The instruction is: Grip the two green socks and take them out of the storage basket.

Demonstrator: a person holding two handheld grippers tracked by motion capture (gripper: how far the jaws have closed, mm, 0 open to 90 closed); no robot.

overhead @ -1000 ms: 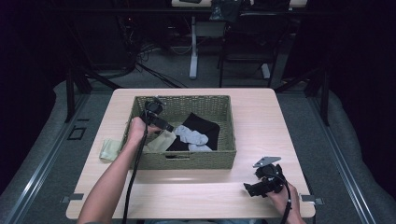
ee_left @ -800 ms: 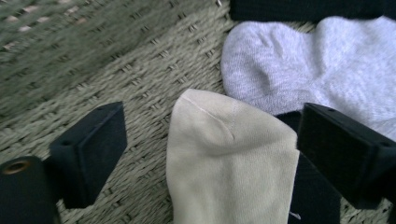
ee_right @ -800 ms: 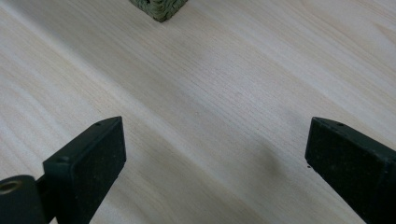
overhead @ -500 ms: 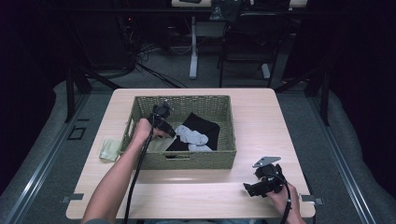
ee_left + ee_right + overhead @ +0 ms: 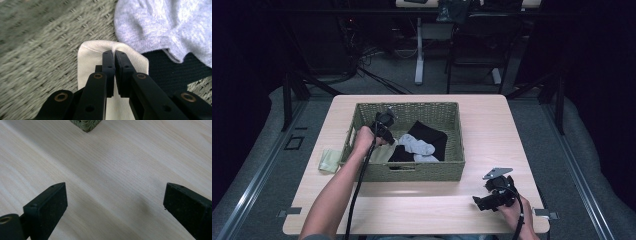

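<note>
My left gripper [image 5: 112, 53] has just closed, pinching the cream sock [image 5: 92, 53] in the basket [image 5: 412, 172]. One pale sock [image 5: 329, 161] is already out on the bench [image 5: 492, 125], grey [image 5: 417, 145] and black [image 5: 432, 136] ones left; right gripper [image 5: 115, 202] sits spread, idle.

Three cameras: one fixed high, one riding each gripper.
Looking forward and down on the whole table [image 5: 492, 120]; pressed close above the basket [image 5: 362, 114] floor; low over bare tabletop, basket [image 5: 86, 124] corner top centre.

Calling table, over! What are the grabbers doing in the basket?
Left hand-held gripper just closed, pinching cream fabric sock inside green woven basket. Right hand-held gripper open over bare wooden table. Grey sock close beside, not caught.
</note>
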